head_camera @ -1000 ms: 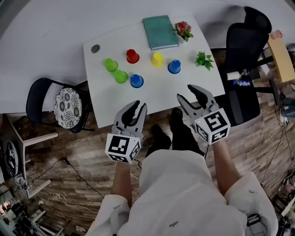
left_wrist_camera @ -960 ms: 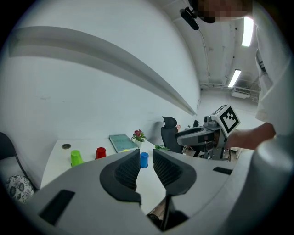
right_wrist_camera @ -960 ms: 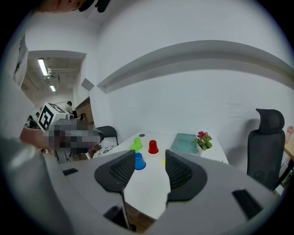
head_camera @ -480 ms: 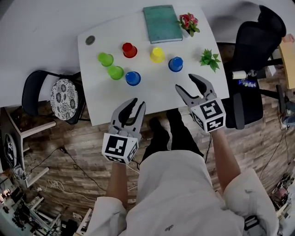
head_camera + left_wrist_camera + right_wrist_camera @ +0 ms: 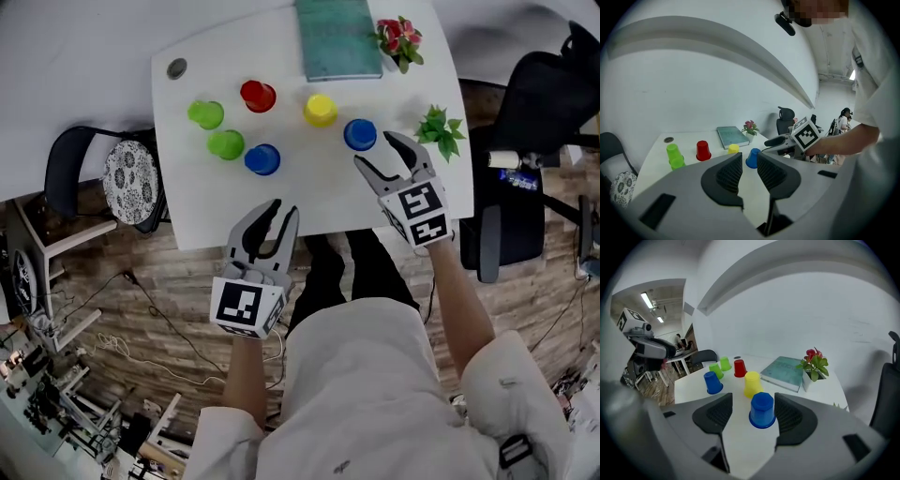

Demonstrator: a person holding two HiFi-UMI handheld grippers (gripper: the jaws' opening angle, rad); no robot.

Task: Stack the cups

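The head view alone takes in the whole white table. Six cups stand on it mouth down, long axes upright: two green cups near the left edge, a red cup, a yellow cup, the left blue cup and the right blue cup toward the right edge.

The right gripper view frames that right blue cup in the wide gap of the right gripper. Its jaws have just been opening, and the pads stand clear of the cup. From above, the cup sits just ahead of the fingertips.

The left gripper hangs over the near edge. Its jaws have just opened a little, leaving a narrow gap with nothing in it. Only its view shows people far back in the room.

A book and a flower pot lie at the far edge, and a green plant at the right edge. A small disc sits in the far left corner. A cushioned chair stands left of the table and a black office chair to the right.
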